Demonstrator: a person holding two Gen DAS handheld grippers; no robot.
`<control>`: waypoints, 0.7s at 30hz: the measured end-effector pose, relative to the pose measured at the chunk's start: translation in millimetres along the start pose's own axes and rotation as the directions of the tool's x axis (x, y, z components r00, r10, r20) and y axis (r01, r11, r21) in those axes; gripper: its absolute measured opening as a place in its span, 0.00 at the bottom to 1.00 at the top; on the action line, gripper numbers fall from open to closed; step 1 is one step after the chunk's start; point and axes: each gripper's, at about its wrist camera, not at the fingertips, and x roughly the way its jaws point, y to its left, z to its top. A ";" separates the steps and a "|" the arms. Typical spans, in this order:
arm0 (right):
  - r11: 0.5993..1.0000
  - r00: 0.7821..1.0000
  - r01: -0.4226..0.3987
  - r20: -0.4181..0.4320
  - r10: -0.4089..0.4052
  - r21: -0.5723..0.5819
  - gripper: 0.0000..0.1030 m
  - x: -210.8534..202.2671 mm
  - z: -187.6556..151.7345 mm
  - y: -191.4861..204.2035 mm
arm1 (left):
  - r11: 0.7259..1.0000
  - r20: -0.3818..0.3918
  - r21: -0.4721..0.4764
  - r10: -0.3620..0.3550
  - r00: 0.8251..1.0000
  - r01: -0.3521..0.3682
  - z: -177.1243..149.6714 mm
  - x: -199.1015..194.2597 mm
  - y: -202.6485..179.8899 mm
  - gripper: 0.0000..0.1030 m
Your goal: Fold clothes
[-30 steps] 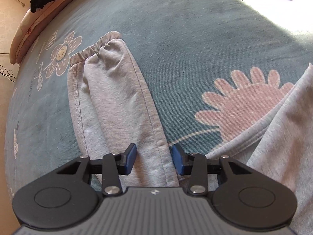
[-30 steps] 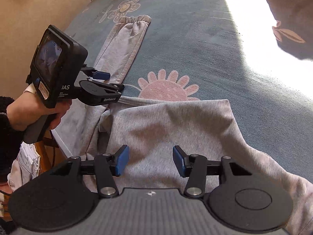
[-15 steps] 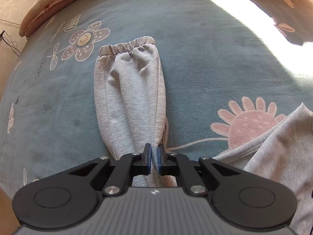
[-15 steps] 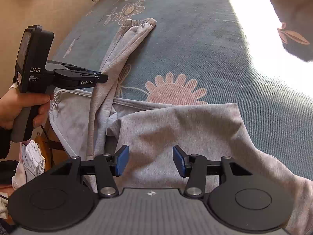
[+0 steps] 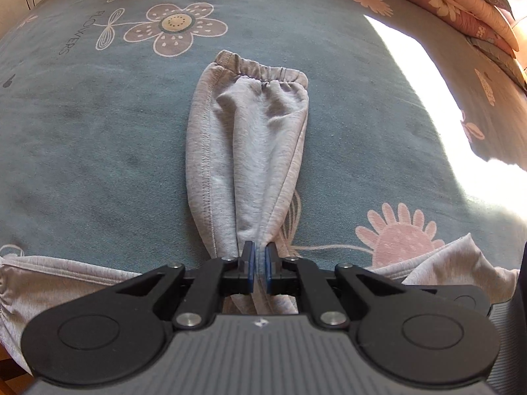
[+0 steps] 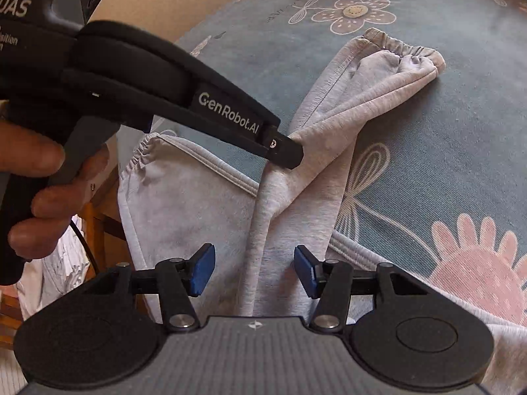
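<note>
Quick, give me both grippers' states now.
Left gripper: shut on the grey sleeve.
Right gripper: open, jaws just closing, sleeve between, not pinched.

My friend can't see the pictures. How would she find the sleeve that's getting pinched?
Look at the blue-green flowered bedspread. A grey sweatshirt lies near its edge, and one long grey sleeve stretches from it toward the big five-petal flower. It has a gathered elastic cuff, and the left gripper is shut on it.

Sleeve (image 5: pixel 250 151) lies on bedspread (image 5: pixel 98 164), btwn two flower prints.
</note>
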 end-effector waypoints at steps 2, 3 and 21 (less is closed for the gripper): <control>0.998 0.998 0.059 -0.017 -0.060 -0.035 0.04 10.3 1.6 10.3 | 0.999 0.010 -0.019 -0.035 0.999 0.035 -3.4 -3.1 8.4 0.07; 0.998 0.998 0.057 -0.019 -0.057 -0.030 0.04 11.2 2.5 12.8 | 0.998 0.020 -0.036 -0.057 0.998 0.057 -5.1 -5.9 14.1 0.09; 0.906 0.965 -0.214 -0.225 0.137 -0.366 0.16 67.1 -8.3 125.0 | 0.928 0.026 -0.344 0.161 0.987 -0.142 -57.9 -60.3 153.5 0.38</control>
